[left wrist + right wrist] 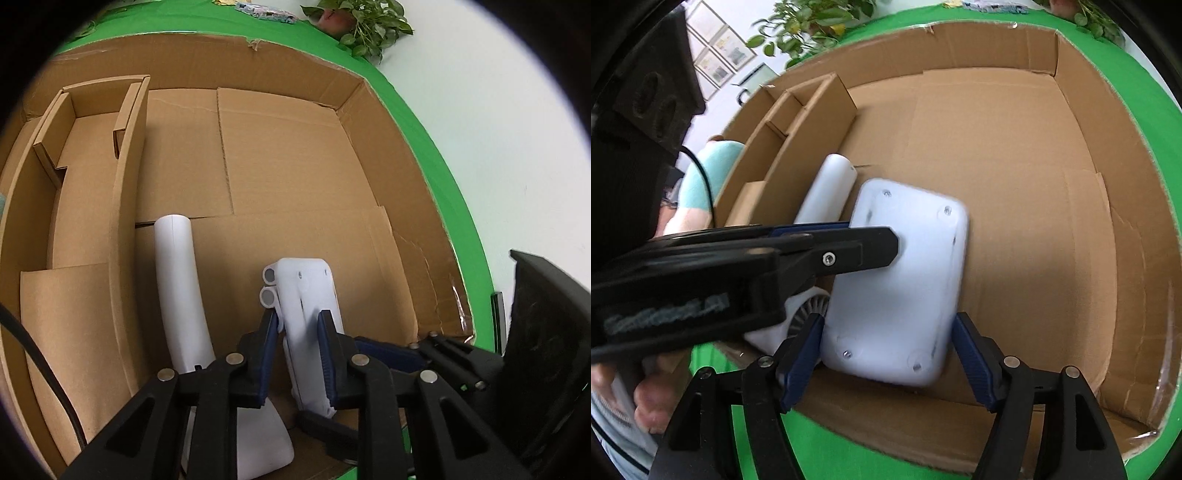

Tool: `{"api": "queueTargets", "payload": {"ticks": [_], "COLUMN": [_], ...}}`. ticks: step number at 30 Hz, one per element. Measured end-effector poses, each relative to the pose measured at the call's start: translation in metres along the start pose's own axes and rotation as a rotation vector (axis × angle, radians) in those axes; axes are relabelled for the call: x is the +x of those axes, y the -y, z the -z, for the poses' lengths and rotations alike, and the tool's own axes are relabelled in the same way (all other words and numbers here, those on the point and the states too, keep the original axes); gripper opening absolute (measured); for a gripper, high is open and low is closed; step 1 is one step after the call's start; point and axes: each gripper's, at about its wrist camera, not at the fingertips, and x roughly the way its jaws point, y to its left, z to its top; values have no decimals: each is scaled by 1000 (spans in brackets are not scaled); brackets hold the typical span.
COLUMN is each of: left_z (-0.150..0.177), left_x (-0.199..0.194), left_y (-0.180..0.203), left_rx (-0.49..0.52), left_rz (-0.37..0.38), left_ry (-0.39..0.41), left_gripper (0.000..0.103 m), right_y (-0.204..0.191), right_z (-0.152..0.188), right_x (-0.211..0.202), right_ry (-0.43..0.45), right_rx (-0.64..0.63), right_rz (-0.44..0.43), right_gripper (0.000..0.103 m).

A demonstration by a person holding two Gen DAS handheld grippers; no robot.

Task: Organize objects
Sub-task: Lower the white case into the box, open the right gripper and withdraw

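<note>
Resting low inside the big cardboard box (1015, 155), a white plastic device (901, 280) with screws in its back stands between both tools. The left gripper (299, 350) has its blue pads pressed on the device's thin edges, jaws narrow. The right gripper (886, 354) straddles the device's wider bottom end; its left pad touches, the right one stands just apart. A white handheld vacuum (181, 280) lies beside a cardboard divider (125, 206). Green cloth (827, 443) lies beneath the box.

A green-covered table (454, 192) meets a white wall (498, 92), with leafy plants (369, 22) and framed pictures (716, 55).
</note>
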Motion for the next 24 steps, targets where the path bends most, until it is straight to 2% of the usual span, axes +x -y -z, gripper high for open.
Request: {"api": "queueTargets", "payload": {"ticks": [3,5,6,7,8,9,10,14,18,21,24], "left_z": [-8,-9,-9,-9,-9,-8,-8,-8,-5,1,14], "left_x": [3,2,2,3,1,-2,-4,-16,-33,-49,-70], "left_y": [0,1,1,3,4,5,6,8,8,7,2], "left_rx": [0,-7,-8,-11,-14,-13,-9,4,14,27,33], "left_rz": [-11,-21,-26,-32,-46,-58,-69,-91,-112,-125,-179], "left_ry": [-10,-14,-16,-18,-16,-14,-13,8,45,88,144], "left_gripper": [22,23,23,22,22,23,25,36,36,36,36], "right_y": [8,15,18,23,26,29,32,34,21,10,4], "right_z": [1,-1,-2,-4,-6,-7,-10,-10,-14,-20,-22], "right_x": [-14,-20,-23,-24,-24,-23,-19,-7,-7,-8,-5], "right_ry": [22,42,55,69,81,84,75,33,40,48,47], "right_rx": [15,32,46,62,75,84,94,93,63,30,10], "right_rz": [-88,-103,-96,-83,-61,-40,-33,-56,-50,-9,4], "right_gripper": [69,69,65,53,46,40,39,37,36,36,36]}}
